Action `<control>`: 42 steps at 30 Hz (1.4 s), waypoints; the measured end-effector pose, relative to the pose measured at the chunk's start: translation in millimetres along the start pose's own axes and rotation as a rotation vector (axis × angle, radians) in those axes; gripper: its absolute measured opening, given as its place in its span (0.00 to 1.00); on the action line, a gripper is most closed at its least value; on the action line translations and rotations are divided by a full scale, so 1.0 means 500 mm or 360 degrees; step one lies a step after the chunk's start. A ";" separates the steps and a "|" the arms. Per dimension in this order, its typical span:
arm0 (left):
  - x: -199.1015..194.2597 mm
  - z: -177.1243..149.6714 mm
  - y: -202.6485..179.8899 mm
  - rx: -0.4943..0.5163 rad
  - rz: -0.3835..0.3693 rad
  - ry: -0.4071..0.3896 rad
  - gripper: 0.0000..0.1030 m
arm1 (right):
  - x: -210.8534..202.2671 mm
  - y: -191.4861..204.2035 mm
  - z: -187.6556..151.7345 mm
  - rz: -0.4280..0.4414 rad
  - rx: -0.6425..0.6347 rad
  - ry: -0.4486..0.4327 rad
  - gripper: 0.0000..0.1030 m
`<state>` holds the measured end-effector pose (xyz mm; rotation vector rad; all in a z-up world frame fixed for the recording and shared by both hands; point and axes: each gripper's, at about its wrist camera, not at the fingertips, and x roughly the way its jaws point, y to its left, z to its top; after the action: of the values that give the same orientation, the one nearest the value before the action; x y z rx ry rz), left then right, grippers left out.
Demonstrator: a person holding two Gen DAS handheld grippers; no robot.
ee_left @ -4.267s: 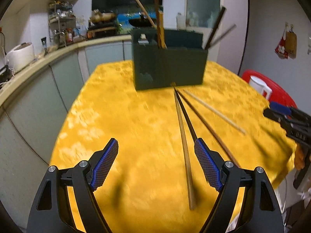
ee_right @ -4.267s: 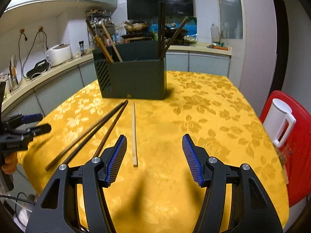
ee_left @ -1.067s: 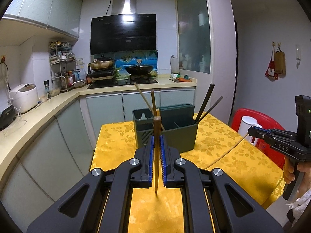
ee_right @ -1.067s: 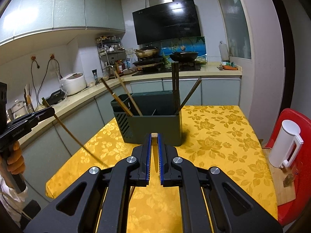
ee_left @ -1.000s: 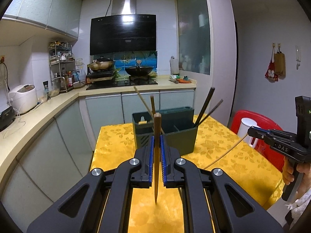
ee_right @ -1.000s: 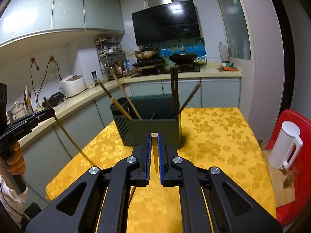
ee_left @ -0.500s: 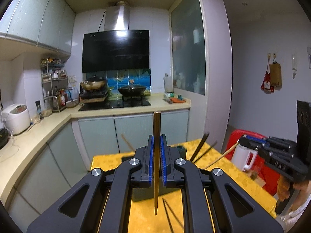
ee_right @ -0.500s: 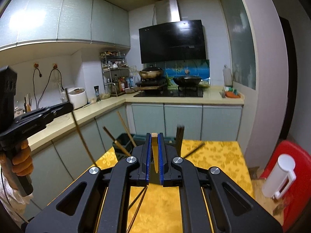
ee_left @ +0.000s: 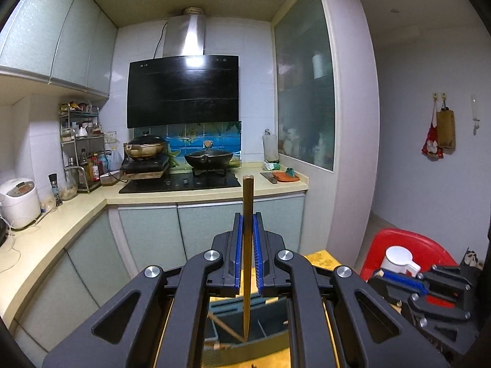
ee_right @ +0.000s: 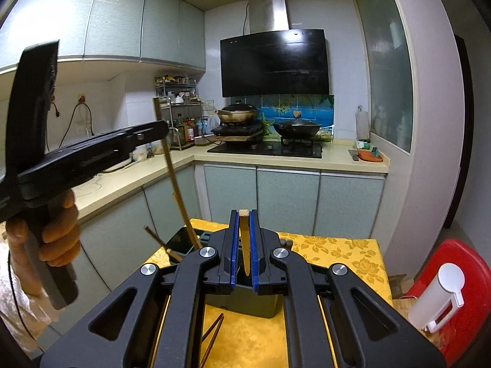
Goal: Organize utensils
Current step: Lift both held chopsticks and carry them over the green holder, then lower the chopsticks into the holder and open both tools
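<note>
My left gripper (ee_left: 247, 217) is shut on a pale wooden chopstick (ee_left: 247, 260) that stands upright, its lower tip hanging over the dark green utensil holder (ee_left: 270, 319). Seen from the right wrist, a hand carries the left gripper (ee_right: 162, 130), and its chopstick (ee_right: 176, 181) slants down toward the holder (ee_right: 257, 305). My right gripper (ee_right: 244, 214) is shut on a second pale chopstick (ee_right: 244, 245), above the holder's near side. Brown chopsticks (ee_right: 156, 237) lean inside the holder. Two dark chopsticks (ee_right: 211, 337) lie on the yellow tablecloth (ee_right: 337, 248).
A red chair (ee_right: 460, 260) with a white jug (ee_right: 438, 294) stands right of the table. Behind the table run pale cabinets, a counter (ee_left: 36, 239) with a rice cooker (ee_left: 18, 202), and a hob with two pans (ee_left: 208, 158).
Both grippers have risen and moved toward the holder, which now sits low in each view. Each stays shut on its chopstick; four seconds ago both were open over chopsticks on the table.
</note>
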<state>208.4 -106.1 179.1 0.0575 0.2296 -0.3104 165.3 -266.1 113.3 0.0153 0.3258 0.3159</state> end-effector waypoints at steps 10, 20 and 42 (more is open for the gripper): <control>0.103 -0.046 0.010 -0.0031 0.0016 0.0115 0.06 | 0.071 -0.016 0.001 -0.0022 0.0007 0.0142 0.07; 0.157 -0.108 0.038 -0.0060 0.0066 0.0287 0.06 | 0.128 -0.008 -0.031 -0.0095 -0.0019 0.0300 0.07; 0.141 -0.126 0.055 -0.0085 0.0100 0.0349 0.47 | 0.155 -0.026 -0.045 -0.0120 0.0068 0.0328 0.41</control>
<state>268.6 -95.2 101.9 0.0461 0.4526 -0.2350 231.7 -255.4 66.9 0.0122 0.5366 0.2363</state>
